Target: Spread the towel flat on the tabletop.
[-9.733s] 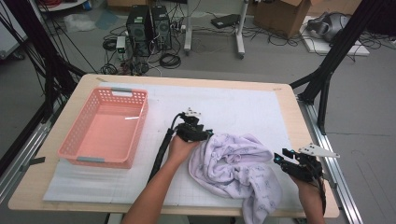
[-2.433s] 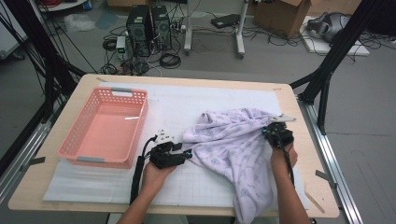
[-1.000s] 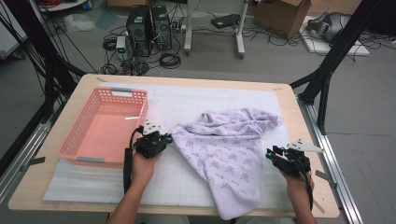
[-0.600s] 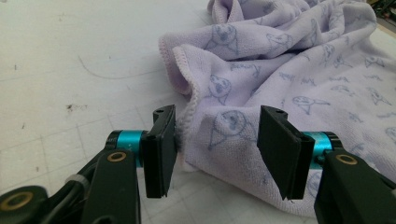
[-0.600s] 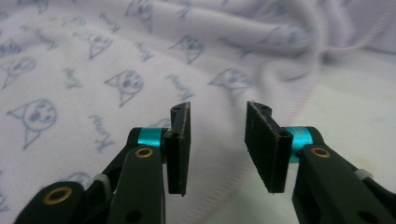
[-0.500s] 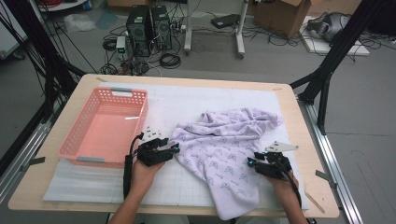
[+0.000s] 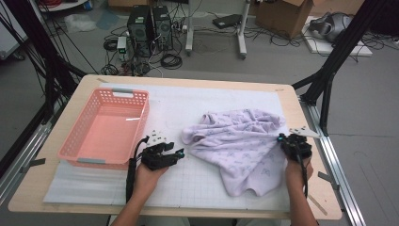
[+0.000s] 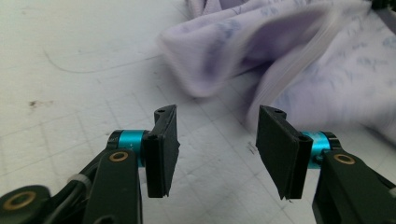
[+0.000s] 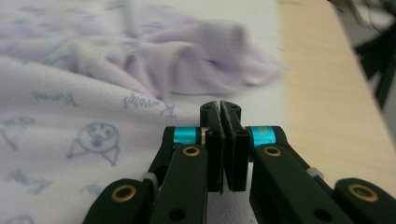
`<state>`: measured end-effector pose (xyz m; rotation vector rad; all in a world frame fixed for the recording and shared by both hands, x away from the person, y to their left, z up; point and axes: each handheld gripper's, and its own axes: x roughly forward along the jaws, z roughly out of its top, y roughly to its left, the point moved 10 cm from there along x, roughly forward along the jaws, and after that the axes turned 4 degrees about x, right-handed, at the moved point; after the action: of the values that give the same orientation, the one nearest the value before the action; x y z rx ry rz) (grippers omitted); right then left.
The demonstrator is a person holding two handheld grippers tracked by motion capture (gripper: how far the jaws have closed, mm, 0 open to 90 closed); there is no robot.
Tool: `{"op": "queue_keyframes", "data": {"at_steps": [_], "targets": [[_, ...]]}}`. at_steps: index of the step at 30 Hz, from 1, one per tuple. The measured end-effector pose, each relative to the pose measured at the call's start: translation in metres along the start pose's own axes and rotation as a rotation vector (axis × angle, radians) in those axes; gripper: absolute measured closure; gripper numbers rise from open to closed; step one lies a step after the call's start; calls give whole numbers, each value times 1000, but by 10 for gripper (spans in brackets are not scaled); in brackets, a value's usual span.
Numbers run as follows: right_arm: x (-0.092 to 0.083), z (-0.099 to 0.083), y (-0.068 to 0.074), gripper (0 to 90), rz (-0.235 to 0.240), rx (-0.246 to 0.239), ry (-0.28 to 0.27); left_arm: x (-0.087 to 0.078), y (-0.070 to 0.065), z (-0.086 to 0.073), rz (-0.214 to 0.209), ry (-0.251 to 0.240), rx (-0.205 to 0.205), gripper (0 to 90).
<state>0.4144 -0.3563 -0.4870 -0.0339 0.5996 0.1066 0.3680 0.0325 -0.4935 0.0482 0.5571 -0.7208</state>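
Observation:
A lilac garment [image 7: 235, 141] printed with small faces lies crumpled on the white gridded mat [image 7: 188, 101]. My right gripper [image 7: 281, 138] is at its right edge; its jaws have just been closing and now stand shut on the fabric's hem, which runs taut toward it. In the right gripper view the pads [image 9: 225, 109] meet, with the garment [image 9: 70, 93] spreading to the left. My left gripper [image 7: 181, 153] rests on the mat just left of the garment; its jaws have just opened. In the left gripper view it [image 8: 215, 140] is open with nothing between its jaws, and the garment [image 8: 299, 56] lies ahead.
A pink plastic basket [image 7: 141, 117] with nothing in it stands on the left of the table. The wooden table edge [image 7: 294, 106] runs close to the right gripper. Black frame legs, cables and computer cases stand on the floor beyond.
The right gripper moved right and away from the person, pulling the garment's right side flatter. The left gripper let go of the garment's left edge and now stands open.

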Motion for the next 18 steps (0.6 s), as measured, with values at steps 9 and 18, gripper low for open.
{"op": "queue_keyframes", "data": {"at_steps": [9,18], "targets": [[-22,-6,12,695,91,-16,-19,20,-34,-7,-115,67,67,628],[-56,-19,39,640,190,-89,-49,58,-73,2,-130,129,149,661]]}}
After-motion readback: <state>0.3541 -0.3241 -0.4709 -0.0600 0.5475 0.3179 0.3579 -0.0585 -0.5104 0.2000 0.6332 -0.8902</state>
